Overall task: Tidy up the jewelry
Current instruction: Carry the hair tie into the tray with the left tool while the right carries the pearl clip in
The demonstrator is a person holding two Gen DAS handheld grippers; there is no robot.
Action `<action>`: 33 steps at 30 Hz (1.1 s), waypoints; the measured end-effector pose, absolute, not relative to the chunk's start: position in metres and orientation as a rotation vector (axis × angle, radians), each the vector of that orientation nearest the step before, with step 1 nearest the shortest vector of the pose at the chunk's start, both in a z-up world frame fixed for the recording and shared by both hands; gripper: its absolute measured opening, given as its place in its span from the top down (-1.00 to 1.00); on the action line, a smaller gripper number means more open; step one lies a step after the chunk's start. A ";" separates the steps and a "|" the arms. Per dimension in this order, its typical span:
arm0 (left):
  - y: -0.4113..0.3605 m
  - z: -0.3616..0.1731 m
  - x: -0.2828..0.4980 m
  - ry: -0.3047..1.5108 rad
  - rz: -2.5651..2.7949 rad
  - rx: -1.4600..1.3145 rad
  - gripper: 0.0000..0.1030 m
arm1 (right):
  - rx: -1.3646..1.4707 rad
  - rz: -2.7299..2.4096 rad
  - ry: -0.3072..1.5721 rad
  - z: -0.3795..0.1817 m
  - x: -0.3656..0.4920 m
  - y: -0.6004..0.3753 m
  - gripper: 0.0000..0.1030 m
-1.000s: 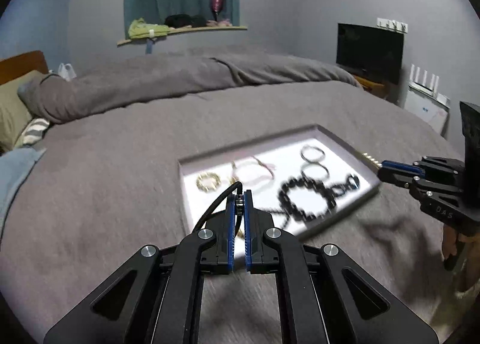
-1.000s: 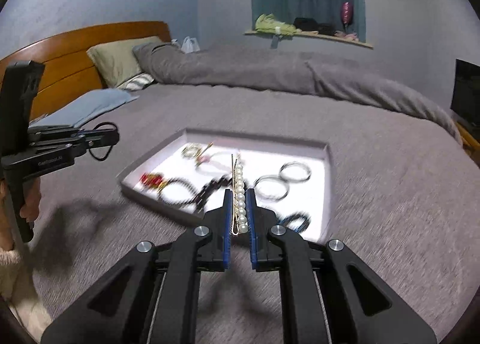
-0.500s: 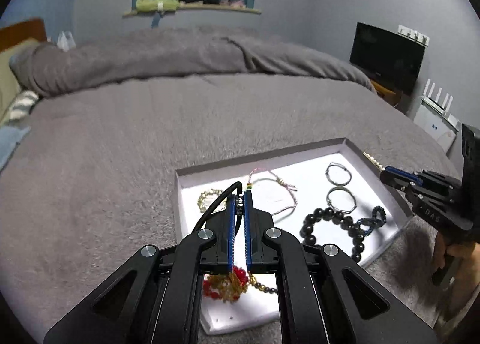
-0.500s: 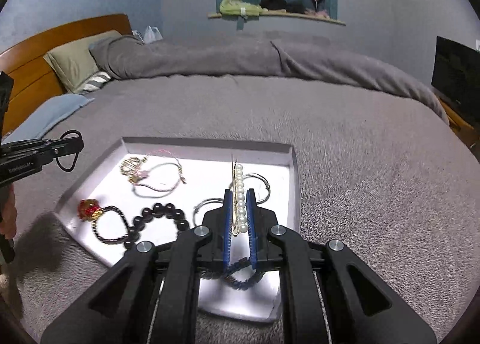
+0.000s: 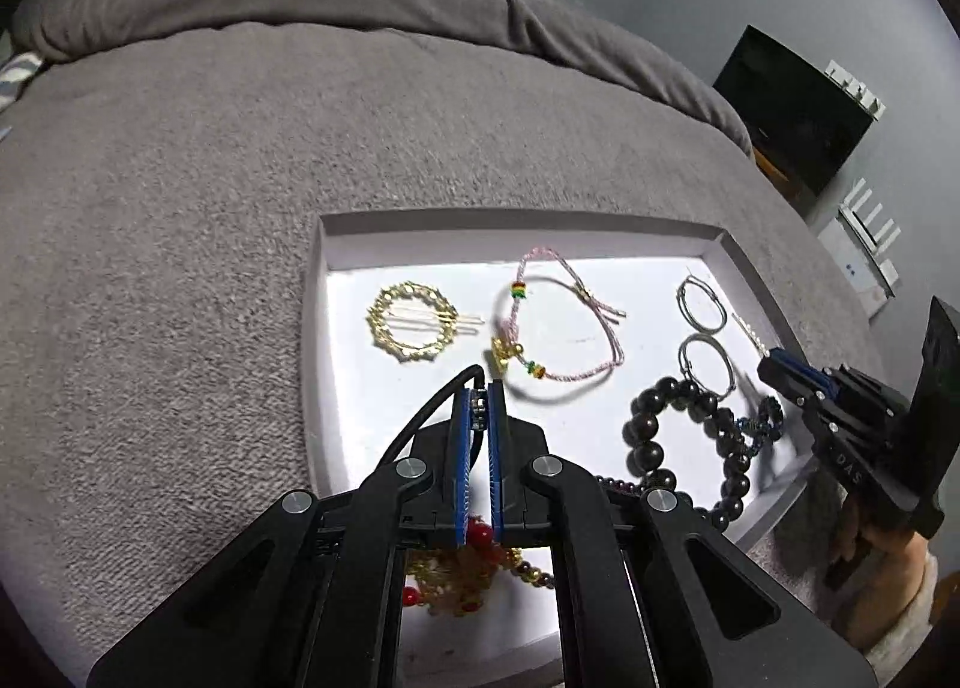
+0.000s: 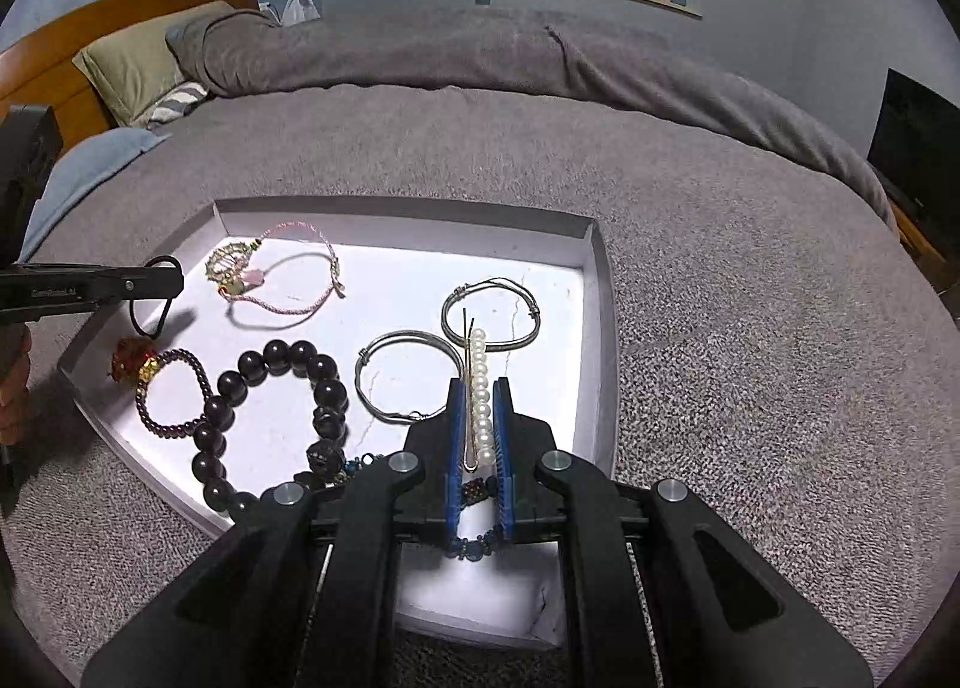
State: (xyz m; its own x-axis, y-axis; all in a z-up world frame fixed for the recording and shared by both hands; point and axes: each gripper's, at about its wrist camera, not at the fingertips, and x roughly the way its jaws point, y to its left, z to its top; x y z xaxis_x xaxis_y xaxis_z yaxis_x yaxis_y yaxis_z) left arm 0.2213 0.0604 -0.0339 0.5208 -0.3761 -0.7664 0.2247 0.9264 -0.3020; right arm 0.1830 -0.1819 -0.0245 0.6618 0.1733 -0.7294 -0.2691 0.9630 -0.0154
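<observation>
A white tray (image 5: 316,328) lies on the grey bed, also in the right wrist view (image 6: 600,328). My left gripper (image 5: 478,388) is shut on a black hair tie (image 5: 429,412), which hangs as a loop (image 6: 150,298) over the tray's left side. My right gripper (image 6: 478,388) is shut on a pearl hair pin (image 6: 478,382) above the tray's right part. In the tray lie a gold ring clip (image 5: 411,322), a pink cord bracelet (image 5: 558,322), two silver hoops (image 6: 408,376), a black bead bracelet (image 6: 270,412), a red-charm bracelet (image 6: 135,361) and a blue bead piece (image 6: 471,547).
The grey blanket (image 6: 720,268) surrounds the tray. Pillows (image 6: 132,64) and a wooden headboard (image 6: 72,22) stand at the far left. A dark screen (image 5: 792,106) stands by the wall at the right.
Both grippers have come forward and down over the tray, holding the hair tie and the pearl pin. The tray now fills more of both views.
</observation>
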 end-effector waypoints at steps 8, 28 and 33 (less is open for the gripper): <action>0.047 -0.039 0.215 0.954 -0.318 -0.073 0.88 | -0.158 0.192 0.841 -0.033 0.188 -0.177 0.82; 0.034 -0.046 0.216 0.931 -0.297 -0.009 0.87 | -0.161 0.178 0.827 -0.035 0.186 -0.178 0.82; 0.034 -0.046 0.213 0.917 -0.305 -0.024 0.75 | -0.142 0.183 0.794 -0.029 0.181 -0.184 0.79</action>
